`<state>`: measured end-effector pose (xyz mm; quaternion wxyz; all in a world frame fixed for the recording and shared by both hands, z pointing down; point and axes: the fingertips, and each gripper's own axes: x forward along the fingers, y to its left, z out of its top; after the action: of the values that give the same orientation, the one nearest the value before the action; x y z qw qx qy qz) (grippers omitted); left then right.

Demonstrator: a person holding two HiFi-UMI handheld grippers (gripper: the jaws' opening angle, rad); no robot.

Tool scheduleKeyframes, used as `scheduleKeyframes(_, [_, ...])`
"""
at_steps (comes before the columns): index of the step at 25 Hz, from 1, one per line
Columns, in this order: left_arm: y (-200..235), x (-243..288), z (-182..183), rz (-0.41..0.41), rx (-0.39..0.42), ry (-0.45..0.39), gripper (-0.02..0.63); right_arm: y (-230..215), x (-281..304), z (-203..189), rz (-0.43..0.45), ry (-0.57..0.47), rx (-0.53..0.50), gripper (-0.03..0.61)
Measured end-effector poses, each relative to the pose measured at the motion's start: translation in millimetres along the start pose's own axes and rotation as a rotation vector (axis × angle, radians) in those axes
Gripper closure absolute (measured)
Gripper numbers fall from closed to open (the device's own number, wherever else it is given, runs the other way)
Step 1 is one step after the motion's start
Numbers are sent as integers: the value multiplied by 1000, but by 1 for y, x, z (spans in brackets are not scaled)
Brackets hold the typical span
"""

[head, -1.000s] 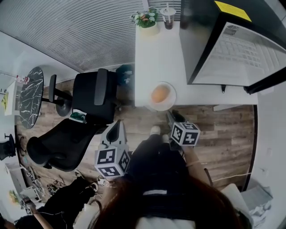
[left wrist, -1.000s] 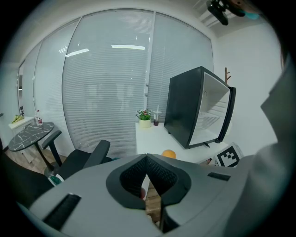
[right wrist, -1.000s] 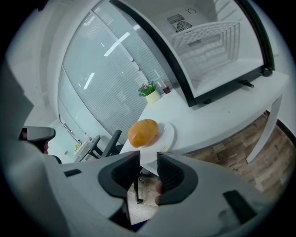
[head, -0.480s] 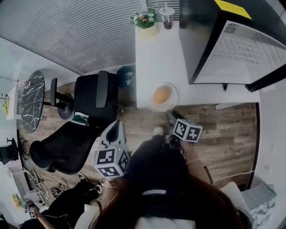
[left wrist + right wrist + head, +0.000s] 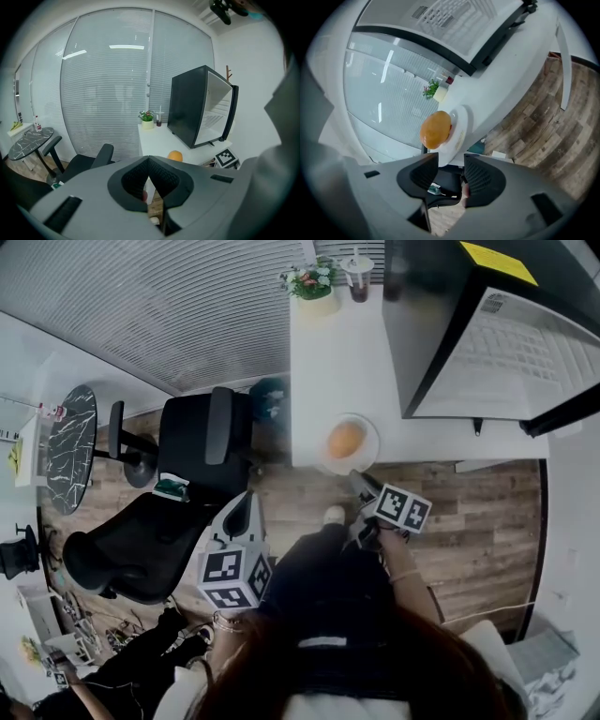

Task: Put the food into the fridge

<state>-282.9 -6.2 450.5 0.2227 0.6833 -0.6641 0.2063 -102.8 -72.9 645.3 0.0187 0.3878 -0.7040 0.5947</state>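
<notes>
An orange bun lies on a white plate at the near edge of the white table. Behind it stands the black fridge, door open, white inside showing. My right gripper hovers just short of the plate. In the right gripper view it points at the bun; its jaws have just been opening and stand wide with nothing between them. My left gripper hangs lower left over the floor, its jaws shut on nothing, the bun beyond.
A flower pot and a drink cup stand at the table's far end. Two black office chairs fill the floor left of the table, with a small round marble table further left. Window blinds close the far side.
The right gripper has rolled, its marker cube tipping over, and edged a little toward the plate. The left gripper has stayed put.
</notes>
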Motion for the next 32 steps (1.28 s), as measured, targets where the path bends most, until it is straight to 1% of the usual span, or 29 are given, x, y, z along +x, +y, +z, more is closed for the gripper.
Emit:
scheduleKeyframes(5, [2,0,1,10,2,0,614,0,7,-2,37,21,48,422])
scheduleKeyframes(14, [4,-1,4,23,12,-3,614,5,18,0,104,19,121,419])
scheduleKeyframes(28, [13,0,7,46,22,-4,614,4,33,-1,135,23,209,420])
scheduleKeyframes(30, [14,0,7,47,25,-4,614,4,34,-1,134,27,218,462])
scheduleKeyframes(32, [15,0,6,48,26,-3,614,5,36,-1,133,28,223,474])
